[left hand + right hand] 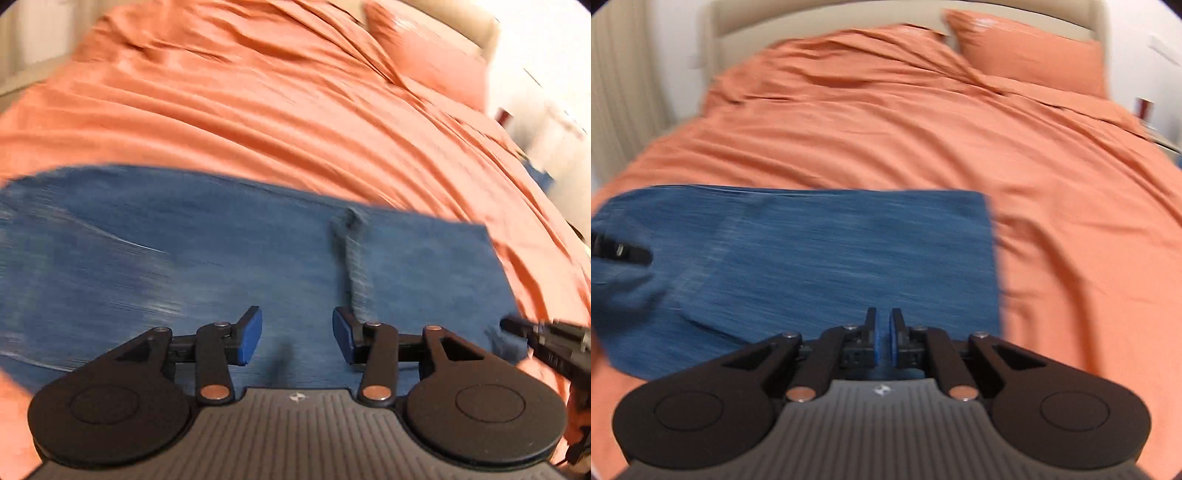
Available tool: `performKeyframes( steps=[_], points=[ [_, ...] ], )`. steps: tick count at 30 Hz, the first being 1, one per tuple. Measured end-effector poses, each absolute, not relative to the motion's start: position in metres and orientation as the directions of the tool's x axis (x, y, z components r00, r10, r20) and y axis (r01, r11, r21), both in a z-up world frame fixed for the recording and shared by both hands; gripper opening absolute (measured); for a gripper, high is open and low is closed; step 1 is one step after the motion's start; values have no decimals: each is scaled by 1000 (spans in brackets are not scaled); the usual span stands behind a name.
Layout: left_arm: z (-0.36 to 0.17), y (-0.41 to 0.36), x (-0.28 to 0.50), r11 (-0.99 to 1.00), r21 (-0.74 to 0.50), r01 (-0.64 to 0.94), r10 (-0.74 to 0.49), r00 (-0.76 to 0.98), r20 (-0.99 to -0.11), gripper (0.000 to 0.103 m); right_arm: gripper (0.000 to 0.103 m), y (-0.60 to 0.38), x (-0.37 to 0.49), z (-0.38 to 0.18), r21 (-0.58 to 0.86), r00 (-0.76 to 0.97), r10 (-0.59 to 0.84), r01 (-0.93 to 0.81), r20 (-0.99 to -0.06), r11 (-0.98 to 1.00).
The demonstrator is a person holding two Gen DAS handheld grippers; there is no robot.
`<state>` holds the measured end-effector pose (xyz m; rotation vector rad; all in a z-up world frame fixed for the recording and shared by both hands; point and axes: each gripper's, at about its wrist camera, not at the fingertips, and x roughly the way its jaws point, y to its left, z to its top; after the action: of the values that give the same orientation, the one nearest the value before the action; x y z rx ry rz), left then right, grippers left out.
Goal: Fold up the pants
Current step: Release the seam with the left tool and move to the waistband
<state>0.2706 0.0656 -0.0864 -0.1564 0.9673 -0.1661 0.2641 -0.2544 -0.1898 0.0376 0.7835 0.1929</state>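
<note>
No readable writing on blue pants [820, 258] or orange bedding [886, 140].

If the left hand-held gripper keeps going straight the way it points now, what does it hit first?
Most likely the blue pants lying on the orange bedspread. The left hand-held gripper points down at the denim with nothing between its open fingers, though blur makes depth uncertain.

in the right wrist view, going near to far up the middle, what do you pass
right gripper → blue pants → orange bedspread → orange pillow → pale headboard
</note>
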Motion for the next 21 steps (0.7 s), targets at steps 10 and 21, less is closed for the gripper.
performKeyframes(
  steps=[10, 21],
  points=[
    [-40, 236, 246, 952, -140, -271, 61, 619, -783, 67, 3, -177, 286, -190, 168, 659, 345, -318, -668, 933],
    [-134, 346, 233, 703, -481, -523, 4, 680, -733, 74, 4, -131, 311, -203, 187, 643, 384, -354, -663, 916]
  ],
)
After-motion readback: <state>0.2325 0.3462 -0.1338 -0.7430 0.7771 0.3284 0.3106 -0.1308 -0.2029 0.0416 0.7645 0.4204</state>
